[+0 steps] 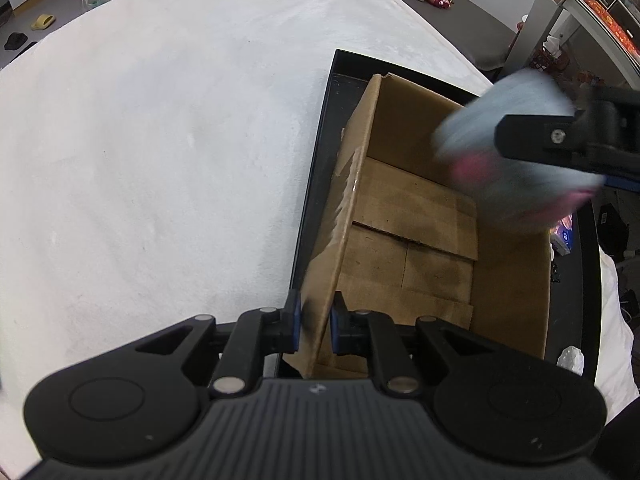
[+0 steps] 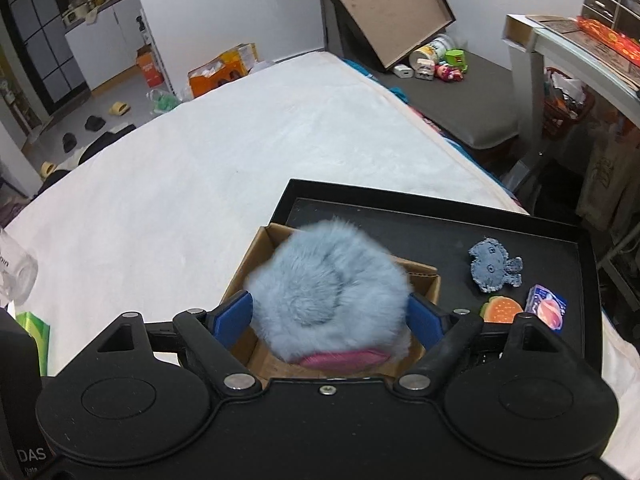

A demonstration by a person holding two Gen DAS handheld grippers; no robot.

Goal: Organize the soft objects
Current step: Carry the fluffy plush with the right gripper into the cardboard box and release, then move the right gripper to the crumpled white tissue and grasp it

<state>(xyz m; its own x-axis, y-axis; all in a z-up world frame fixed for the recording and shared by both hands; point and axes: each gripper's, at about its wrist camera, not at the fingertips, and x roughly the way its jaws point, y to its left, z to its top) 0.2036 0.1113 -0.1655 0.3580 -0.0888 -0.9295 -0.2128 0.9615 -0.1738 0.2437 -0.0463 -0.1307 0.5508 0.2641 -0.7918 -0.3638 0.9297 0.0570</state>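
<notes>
Right wrist view: my right claw (image 2: 330,316) straddles the fluffy blue plush (image 2: 328,280), directly over the cardboard box (image 2: 424,276); left claw (image 1: 314,322) pinches its wall.

1. The cardboard box (image 1: 404,216) is matt brown, with a glossy tape strip.
2. The plush toy (image 2: 328,288) is fluffy blue fur.
3. The black tray (image 2: 420,216) looks smooth.
4. The white blanket (image 1: 160,140) is soft, matt cloth.

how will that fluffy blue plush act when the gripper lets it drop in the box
The fluffy blue plush looks soft and light, so it will likely land without bouncing. Its rounded shape may let it roll a little across the cardboard box floor. The left gripper pinching the box wall should keep the box steady.
</notes>
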